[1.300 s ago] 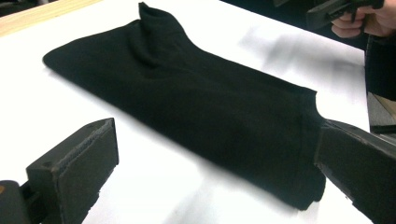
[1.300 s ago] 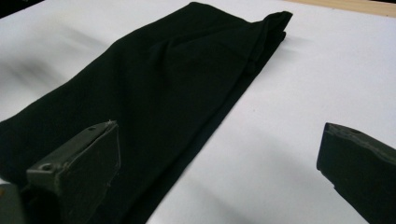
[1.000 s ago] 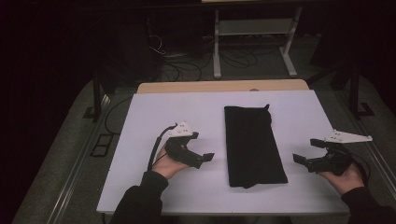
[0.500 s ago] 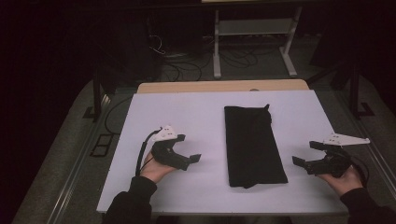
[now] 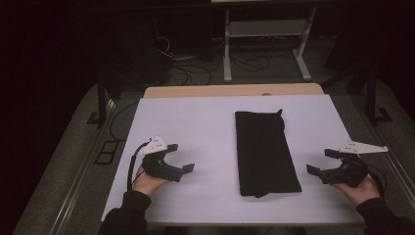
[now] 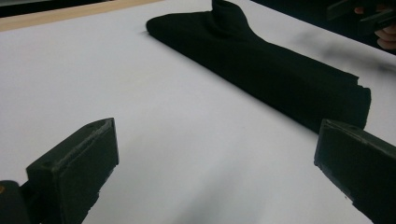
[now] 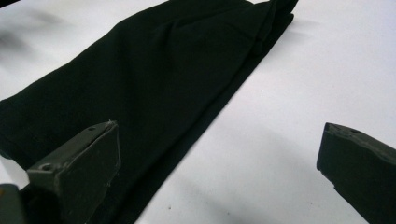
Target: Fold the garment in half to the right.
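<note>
A folded black cloth [image 5: 264, 152] lies lengthwise on the white table [image 5: 195, 122], right of centre. My left gripper [image 5: 180, 157] rests open on the table well to the left of the cloth, its jaws pointing toward it. My right gripper [image 5: 325, 161] is open near the table's right edge, close to the cloth's near right corner without touching it. In the left gripper view the cloth [image 6: 261, 60] stretches across beyond the wide-apart jaws of the left gripper [image 6: 215, 172]. Seen from the right gripper view, the cloth [image 7: 140, 84] lies ahead and left of the right gripper [image 7: 219, 168].
A wooden strip [image 5: 235, 90] runs along the table's far edge. Beyond it, on the dark floor, stand a white metal stand [image 5: 266, 34] and loose cables [image 5: 186, 63]. Bare white table surface lies between my left gripper and the cloth.
My left gripper has drawn back to the left, away from the cloth, and closer to the near edge. The right gripper has stayed nearly in place. The cloth has not moved.
</note>
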`<action>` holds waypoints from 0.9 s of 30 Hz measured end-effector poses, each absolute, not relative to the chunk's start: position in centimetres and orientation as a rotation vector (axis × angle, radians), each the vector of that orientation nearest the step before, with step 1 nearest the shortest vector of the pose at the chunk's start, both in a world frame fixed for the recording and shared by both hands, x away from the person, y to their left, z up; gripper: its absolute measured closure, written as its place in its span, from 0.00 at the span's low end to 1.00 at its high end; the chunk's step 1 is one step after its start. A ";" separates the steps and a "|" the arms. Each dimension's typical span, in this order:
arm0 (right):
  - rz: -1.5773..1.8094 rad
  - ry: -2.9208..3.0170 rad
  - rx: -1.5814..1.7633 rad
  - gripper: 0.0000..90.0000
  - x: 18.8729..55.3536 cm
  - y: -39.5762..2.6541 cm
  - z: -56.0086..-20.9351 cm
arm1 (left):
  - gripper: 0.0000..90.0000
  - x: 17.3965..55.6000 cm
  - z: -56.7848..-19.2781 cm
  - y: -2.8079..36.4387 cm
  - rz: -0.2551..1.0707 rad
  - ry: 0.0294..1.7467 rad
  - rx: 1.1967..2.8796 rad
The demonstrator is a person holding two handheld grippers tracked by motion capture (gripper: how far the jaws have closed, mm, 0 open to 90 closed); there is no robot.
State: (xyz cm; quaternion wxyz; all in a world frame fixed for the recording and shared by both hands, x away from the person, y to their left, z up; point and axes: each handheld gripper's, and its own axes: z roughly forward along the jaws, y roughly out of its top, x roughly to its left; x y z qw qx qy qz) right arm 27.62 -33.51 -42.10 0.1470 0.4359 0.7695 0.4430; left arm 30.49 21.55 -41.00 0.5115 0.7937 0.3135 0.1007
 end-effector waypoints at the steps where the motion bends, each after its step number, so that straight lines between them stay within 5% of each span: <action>1: 1.274 2.215 1.254 0.00 27.6 -33.5 -42.1 | 0.00 30.4 -41.1 21.9 0.247 0.766 1.898; 27: 1.308 2.190 1.246 0.00 27.4 -33.6 -42.0 | 0.00 28.1 -43.0 28.6 0.339 0.927 1.813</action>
